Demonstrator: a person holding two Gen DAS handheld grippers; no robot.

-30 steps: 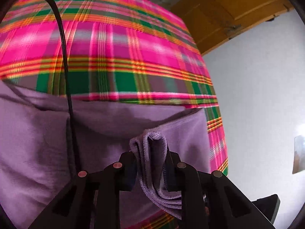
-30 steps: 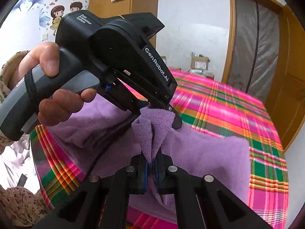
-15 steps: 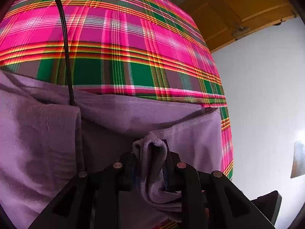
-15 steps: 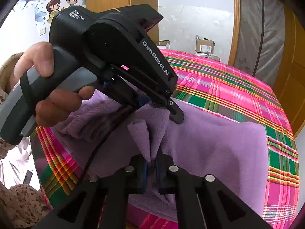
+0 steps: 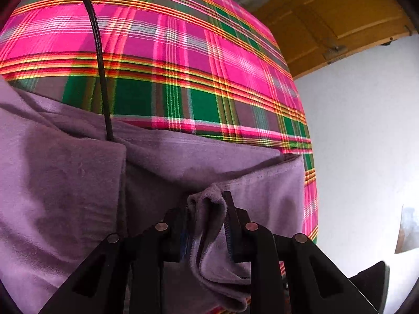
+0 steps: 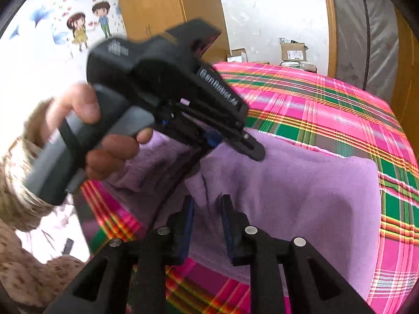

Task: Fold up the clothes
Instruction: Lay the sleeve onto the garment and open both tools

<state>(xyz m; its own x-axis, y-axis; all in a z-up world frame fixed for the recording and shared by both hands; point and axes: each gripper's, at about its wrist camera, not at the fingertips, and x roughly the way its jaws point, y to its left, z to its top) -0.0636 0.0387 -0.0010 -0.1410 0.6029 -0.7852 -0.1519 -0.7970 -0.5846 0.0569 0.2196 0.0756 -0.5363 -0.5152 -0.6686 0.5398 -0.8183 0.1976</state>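
We carry two matte black grippers. The left gripper (image 6: 222, 144) has a bulky black housing with white lettering, a grey pistol handle (image 6: 86, 141) crossed by a black strap, and blue pads at its jaws. The right gripper (image 6: 207, 222) shows angular black fingers with round silver screws and blue pads. A black cable (image 5: 98, 60) arcs above. Our sleeve (image 6: 15, 209) is beige with small brown speckles.

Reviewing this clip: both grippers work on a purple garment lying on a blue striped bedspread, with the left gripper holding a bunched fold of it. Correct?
Not quite. The bedspread is pink and green plaid, not blue striped, as both wrist views show. The rest stands: the purple garment lies on it, and the left gripper holds a bunched fold.
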